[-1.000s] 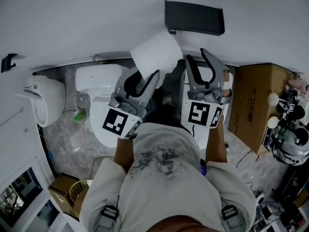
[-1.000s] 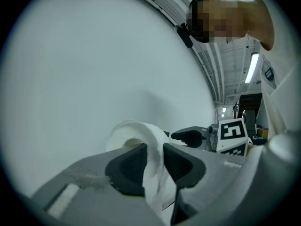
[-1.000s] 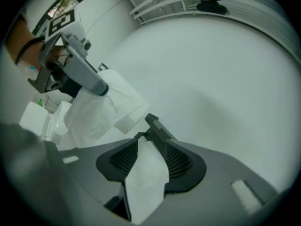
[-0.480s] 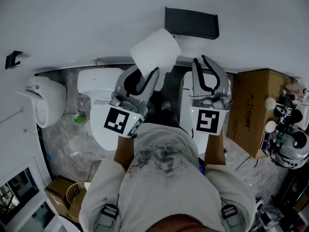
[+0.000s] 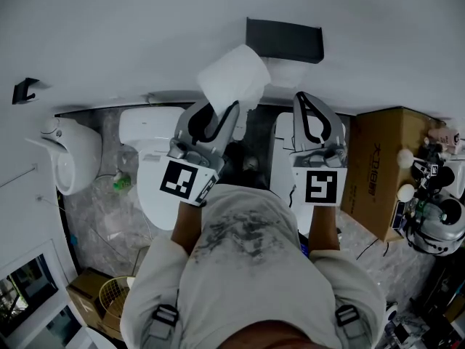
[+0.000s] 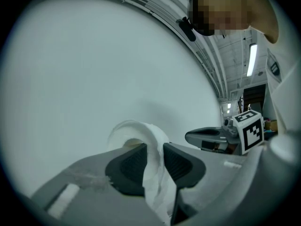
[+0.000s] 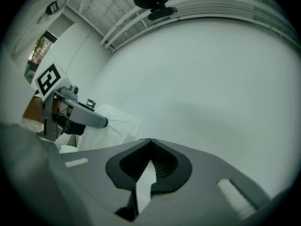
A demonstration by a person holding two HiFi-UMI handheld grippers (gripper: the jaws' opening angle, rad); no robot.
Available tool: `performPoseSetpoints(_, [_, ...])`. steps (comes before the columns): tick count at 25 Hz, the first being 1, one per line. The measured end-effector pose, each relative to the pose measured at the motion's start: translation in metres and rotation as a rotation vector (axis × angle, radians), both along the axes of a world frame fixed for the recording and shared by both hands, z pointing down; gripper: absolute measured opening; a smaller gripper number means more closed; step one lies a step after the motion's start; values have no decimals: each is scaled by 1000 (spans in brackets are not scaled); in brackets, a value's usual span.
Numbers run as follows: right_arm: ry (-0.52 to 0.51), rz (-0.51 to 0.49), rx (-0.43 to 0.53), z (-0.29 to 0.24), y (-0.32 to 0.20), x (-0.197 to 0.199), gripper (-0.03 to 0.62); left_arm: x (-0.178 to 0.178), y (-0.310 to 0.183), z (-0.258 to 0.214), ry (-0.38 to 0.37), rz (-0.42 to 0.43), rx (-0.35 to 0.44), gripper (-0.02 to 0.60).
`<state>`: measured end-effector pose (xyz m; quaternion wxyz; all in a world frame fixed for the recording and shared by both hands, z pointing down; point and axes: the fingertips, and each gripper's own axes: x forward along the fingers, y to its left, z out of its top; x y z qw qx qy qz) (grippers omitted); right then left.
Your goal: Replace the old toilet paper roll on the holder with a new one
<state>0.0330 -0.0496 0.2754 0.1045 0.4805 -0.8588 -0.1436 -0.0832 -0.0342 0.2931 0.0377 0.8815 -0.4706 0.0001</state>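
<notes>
A white toilet paper roll [image 5: 234,80] is held up against the pale wall, just left of the black holder [image 5: 283,38]. My left gripper [image 5: 224,107] is shut on the roll's wall, one finger inside the core and one outside, as the left gripper view shows [image 6: 154,149]. Something white [image 5: 288,70] sits under the holder's cover. My right gripper [image 5: 303,97] hangs below the holder; its jaws have just been closing and its tips now meet [image 7: 151,140] with nothing between them. The roll [image 7: 113,122] lies to its left.
Below stand a white toilet [image 5: 149,133], a second white fixture [image 5: 69,151] at the left and a cardboard box [image 5: 381,158] at the right. A wicker basket [image 5: 116,289] sits on the floor. A dark hook [image 5: 22,89] is on the left wall.
The right gripper's jaws went from open to shut while it rose and rolled upright. The left gripper lifted the roll slightly toward the holder.
</notes>
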Motion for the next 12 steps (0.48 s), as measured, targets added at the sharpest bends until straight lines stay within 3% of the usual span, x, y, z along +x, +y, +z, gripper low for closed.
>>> performPoseSetpoints(12, [-105,-52,-93,10,9,-2,2,3,6,1,-13,-18,-16,121])
